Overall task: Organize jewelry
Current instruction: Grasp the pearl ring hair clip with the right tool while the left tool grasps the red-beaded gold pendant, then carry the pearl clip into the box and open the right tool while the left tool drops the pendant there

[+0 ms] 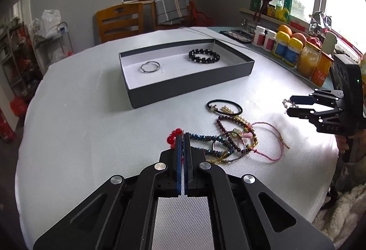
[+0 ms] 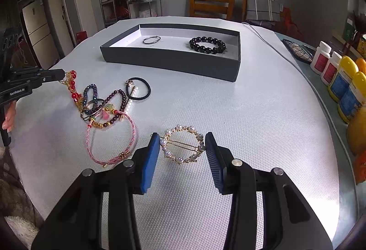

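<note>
Left gripper (image 1: 183, 135) clenches the light, limp red bead chain (image 2: 72, 85); right gripper (image 2: 182, 147) grasps the stiff, fragile pearl clip (image 2: 183, 146) by its rim.

Matt grey box (image 2: 173, 60), glossy black beads (image 2: 207, 45), woven tablecloth (image 2: 228, 112).

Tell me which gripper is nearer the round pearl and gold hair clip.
Right. The right gripper has the round pearl and gold hair clip between its blue pads, pinched at both sides. The left gripper is away across the white tablecloth, shut on the red bead bracelet.
</note>
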The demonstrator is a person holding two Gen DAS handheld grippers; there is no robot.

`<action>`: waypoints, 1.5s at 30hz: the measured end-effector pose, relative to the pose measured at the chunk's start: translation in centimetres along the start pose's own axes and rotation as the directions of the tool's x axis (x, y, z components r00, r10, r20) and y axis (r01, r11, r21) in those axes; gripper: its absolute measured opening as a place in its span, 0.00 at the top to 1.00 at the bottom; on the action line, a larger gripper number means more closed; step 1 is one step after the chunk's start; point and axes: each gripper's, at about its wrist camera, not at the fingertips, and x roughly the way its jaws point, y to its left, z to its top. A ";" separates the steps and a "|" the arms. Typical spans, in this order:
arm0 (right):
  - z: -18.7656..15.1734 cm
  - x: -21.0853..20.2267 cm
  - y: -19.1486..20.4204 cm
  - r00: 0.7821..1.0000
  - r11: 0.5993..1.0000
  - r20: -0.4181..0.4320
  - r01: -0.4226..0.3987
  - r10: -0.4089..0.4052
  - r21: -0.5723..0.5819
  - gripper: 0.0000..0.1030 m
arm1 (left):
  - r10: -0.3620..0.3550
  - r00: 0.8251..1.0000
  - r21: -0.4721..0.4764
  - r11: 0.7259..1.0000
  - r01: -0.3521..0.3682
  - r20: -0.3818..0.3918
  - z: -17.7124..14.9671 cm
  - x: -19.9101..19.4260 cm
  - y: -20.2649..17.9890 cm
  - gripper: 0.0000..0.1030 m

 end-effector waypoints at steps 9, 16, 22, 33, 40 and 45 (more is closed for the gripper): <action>1.1 -0.4 0.5 1.000 1.000 0.023 0.002 -0.002 -0.029 0.60 | 0.003 0.999 0.004 1.000 -0.003 0.054 1.0 -1.6 -0.4 0.99; 2.7 -1.1 0.4 0.998 0.999 0.059 0.005 -0.003 -0.037 0.60 | 0.012 0.995 0.017 1.000 -0.013 0.098 2.5 -3.1 -0.3 0.99; 4.9 -1.4 0.4 0.996 0.998 0.091 0.012 -0.006 -0.057 0.60 | 0.012 0.993 0.022 1.000 -0.015 0.119 4.3 -3.2 0.2 0.99; 10.0 0.5 -0.5 0.992 0.998 0.121 0.031 -0.024 -0.054 0.60 | 0.040 0.985 0.027 0.999 -0.045 0.170 9.9 -1.7 1.3 0.99; 13.9 4.3 -2.4 0.993 0.998 0.107 0.047 -0.051 0.033 0.60 | 0.082 0.982 -0.002 0.997 -0.083 0.168 13.8 1.7 2.1 0.99; 15.3 8.0 -3.6 0.998 0.995 0.046 0.046 -0.050 0.094 0.60 | 0.093 0.987 -0.033 0.995 -0.089 0.135 14.5 5.2 2.2 0.99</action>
